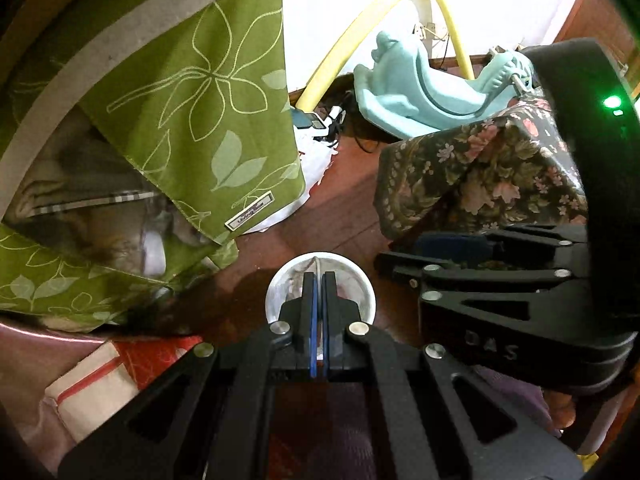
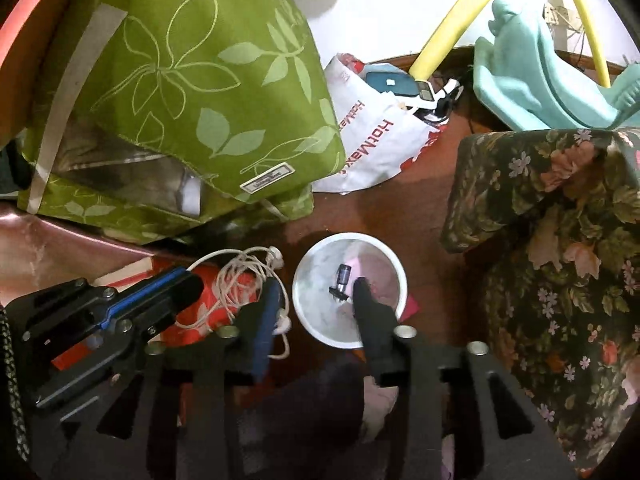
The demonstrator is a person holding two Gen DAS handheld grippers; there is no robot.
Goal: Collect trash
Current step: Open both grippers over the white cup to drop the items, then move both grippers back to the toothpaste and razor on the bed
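Note:
A small white round bin (image 2: pixel 316 320) stands on the dark wooden floor, with a small dark cylindrical piece (image 2: pixel 342 278) and pale crumpled scraps inside. It also shows in the left wrist view (image 1: pixel 276 292). My left gripper (image 1: pixel 319 280) is shut above the bin, nothing visible between its blue pads; it also shows at the left of the right wrist view (image 2: pixel 192 280). My right gripper (image 2: pixel 316 284) is open, one finger over the bin, the other over a tangled white cord (image 2: pixel 240 280) lying on a red box (image 2: pixel 216 320). In the left wrist view it (image 1: pixel 404 268) sits at the right.
A green leaf-patterned cushion (image 2: pixel 192 80) lies left. A floral-covered seat (image 2: pixel 560 240) stands right. A white HotMax bag (image 2: pixel 372 148), a yellow hose (image 2: pixel 448 28) and a pale blue plastic seat (image 2: pixel 532 80) lie at the back.

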